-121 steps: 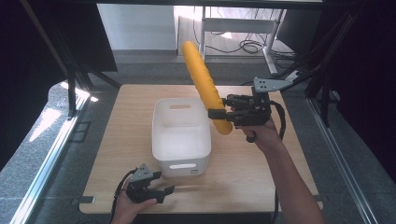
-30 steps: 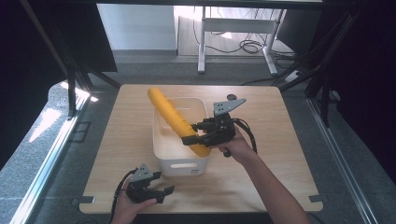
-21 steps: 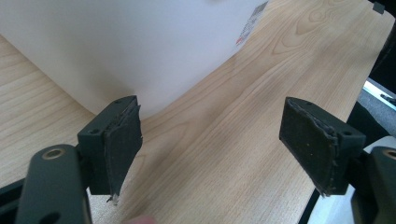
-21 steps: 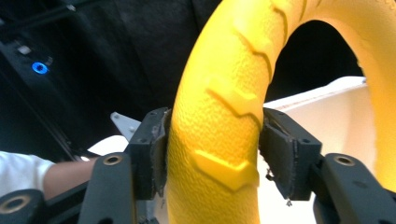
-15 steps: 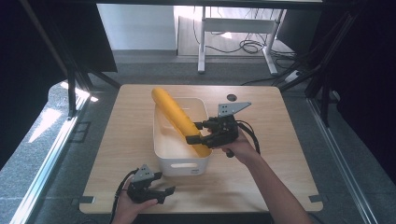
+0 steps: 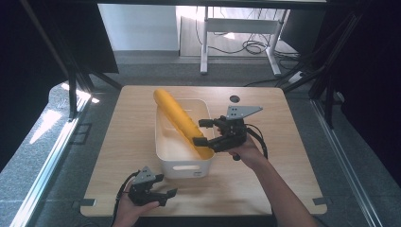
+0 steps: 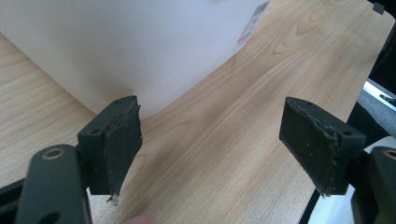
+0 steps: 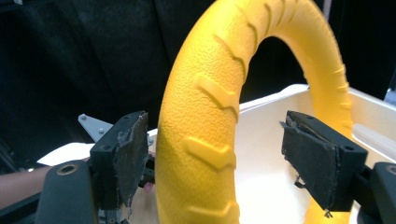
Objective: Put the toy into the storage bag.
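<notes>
A yellow ring with chevron treads [image 6: 176,113] stands on edge in the white bin [image 6: 182,169] and leans over its far left rim. My right gripper [image 6: 199,132] sits at the ring's near end. Its jaws have just been opening, and the ring [image 8: 205,116] stands between them clear of both pads [image 8: 128,156]. Behind the ring is the bin's inner wall [image 8: 266,140]. My left gripper [image 6: 166,185] rests open near the table's front edge with nothing between its jaws. In the left gripper view the gripper [image 7: 215,140] faces the bin's outer wall [image 7: 140,42].
The wooden table [image 6: 283,137] has a round cable hole [image 6: 232,99] behind the bin. Black frame posts [image 6: 71,85] stand at the table's left and right. A white desk frame with cables [image 6: 236,28] is on the floor beyond.
The right hand brought the yellow ring down from above the bin into it, and its jaws have come apart off the ring. The left gripper has stayed where it was.
</notes>
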Motion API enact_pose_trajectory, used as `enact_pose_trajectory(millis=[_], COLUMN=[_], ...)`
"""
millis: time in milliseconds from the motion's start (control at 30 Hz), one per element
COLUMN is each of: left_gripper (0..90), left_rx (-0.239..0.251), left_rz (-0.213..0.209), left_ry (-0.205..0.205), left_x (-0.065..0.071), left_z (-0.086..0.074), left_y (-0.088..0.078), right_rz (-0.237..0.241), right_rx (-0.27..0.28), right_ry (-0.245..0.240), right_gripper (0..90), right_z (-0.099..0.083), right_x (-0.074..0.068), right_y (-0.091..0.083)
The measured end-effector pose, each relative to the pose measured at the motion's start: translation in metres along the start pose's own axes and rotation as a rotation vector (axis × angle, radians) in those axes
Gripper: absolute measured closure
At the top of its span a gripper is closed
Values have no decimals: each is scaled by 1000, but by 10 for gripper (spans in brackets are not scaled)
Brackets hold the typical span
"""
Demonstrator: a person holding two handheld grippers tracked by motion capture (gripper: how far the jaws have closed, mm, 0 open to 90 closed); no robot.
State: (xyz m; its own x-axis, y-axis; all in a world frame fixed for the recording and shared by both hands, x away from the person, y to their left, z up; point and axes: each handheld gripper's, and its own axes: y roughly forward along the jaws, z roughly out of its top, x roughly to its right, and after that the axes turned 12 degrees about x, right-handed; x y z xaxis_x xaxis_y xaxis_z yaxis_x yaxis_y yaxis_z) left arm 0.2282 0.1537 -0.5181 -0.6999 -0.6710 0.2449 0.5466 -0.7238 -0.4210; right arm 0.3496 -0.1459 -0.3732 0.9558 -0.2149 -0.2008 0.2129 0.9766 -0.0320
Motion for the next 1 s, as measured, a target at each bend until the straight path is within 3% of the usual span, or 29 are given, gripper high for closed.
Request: enact_pose_trajectory(millis=[333,567,833,900,1000], left_gripper=[212,212,212,212,212], left_rx=[2,6,5,5,4], left_rz=[1,3,7,7,9], left_ry=[-1,-2,-5,-9,-11], left_x=[0,0,0,0,0], left_z=[0,1,0,0,0], left_y=[0,-1,0,0,-1], right_rz=[-90,-184,-311,-319,-337], right_rx=[43,17,2,-1,-3], right_ry=[-49,-50,2,5,46], right_gripper=[252,268,294,295,303], right_z=[-4,-20,-52,-55,-70], right_x=[-8,-1,13,14,19], right_y=[-37,-66,-105,-107,-119])
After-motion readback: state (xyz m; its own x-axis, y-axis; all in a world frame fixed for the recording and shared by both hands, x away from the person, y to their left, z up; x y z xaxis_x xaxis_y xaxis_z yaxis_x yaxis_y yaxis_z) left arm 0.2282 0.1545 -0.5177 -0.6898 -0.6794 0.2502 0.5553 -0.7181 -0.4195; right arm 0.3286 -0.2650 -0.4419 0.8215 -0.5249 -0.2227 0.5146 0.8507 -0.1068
